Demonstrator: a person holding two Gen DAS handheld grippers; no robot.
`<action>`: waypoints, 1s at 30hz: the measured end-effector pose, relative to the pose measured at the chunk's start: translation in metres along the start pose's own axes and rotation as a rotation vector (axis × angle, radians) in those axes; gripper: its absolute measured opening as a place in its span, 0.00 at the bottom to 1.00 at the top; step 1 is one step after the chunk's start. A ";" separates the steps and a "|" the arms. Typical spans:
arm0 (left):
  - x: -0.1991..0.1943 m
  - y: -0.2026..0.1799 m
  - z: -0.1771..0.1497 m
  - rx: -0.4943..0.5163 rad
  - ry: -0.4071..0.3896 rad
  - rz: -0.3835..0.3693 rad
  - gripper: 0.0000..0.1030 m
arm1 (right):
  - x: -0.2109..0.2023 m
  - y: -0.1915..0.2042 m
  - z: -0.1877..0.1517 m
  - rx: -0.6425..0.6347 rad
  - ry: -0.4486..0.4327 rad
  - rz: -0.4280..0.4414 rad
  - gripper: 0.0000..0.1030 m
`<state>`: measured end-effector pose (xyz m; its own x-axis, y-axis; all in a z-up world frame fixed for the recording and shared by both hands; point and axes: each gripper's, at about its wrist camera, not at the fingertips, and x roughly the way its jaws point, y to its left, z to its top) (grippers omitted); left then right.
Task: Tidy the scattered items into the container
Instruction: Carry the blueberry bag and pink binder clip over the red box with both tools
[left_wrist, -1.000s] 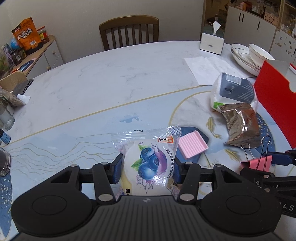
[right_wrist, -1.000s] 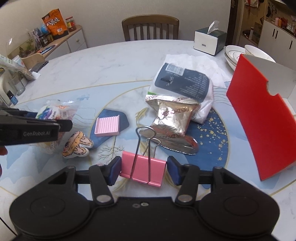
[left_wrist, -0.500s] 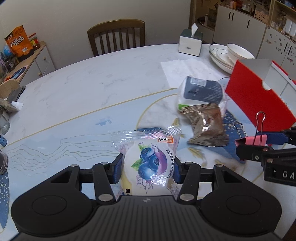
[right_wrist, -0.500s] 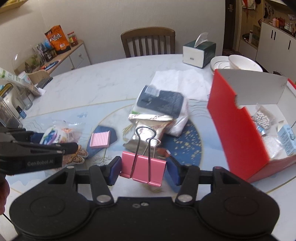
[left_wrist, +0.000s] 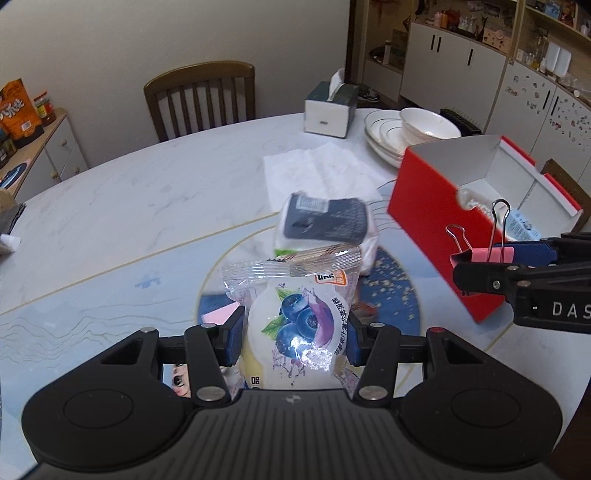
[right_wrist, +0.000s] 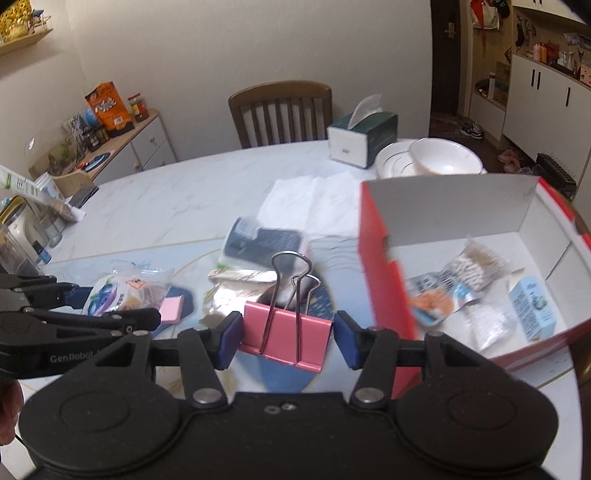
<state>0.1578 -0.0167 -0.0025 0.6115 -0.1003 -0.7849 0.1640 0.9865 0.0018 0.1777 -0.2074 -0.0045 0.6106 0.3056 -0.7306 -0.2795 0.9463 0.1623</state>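
Both loads are off the table (left_wrist: 155, 192) and need carrying over the red box (right_wrist: 380, 280), which stands near the table's right edge. The left gripper (left_wrist: 293, 336) pinches a blueberry snack packet (left_wrist: 301, 325) by its sides, and the right gripper (right_wrist: 288, 332) has its pads against the two ends of a pink binder clip (right_wrist: 286, 332), wire handles up. To do this step well, I would take the clip in first, since that hand is nearer the box, lift it clear of the tall red front wall, and open only once it is above the white floor, beside the bags and small blue carton already there. The packet is light and slippery (crinkly film), so it should be kept level and let go low inside. Still on the table toward its near edge are a dark pouch (left_wrist: 325, 221), a silver foil packet (right_wrist: 236, 284) and a pink ridged block (right_wrist: 171, 308). The right wrist view alone looks down into the box and shows its contents; the left wrist view shows only its front wall and inner rim, but catches the right gripper side-on with the clip standing before that wall.
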 end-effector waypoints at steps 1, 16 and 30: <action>0.000 -0.006 0.003 0.006 -0.004 -0.005 0.49 | -0.002 -0.006 0.002 0.001 -0.008 -0.005 0.51; 0.014 -0.105 0.051 0.122 -0.047 -0.079 0.49 | -0.020 -0.106 0.017 0.041 -0.055 -0.080 0.51; 0.048 -0.191 0.082 0.290 -0.019 -0.122 0.49 | -0.013 -0.191 0.027 0.054 -0.023 -0.160 0.52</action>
<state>0.2190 -0.2203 0.0102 0.5877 -0.2211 -0.7783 0.4497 0.8889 0.0870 0.2438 -0.3895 -0.0082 0.6614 0.1524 -0.7344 -0.1374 0.9872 0.0811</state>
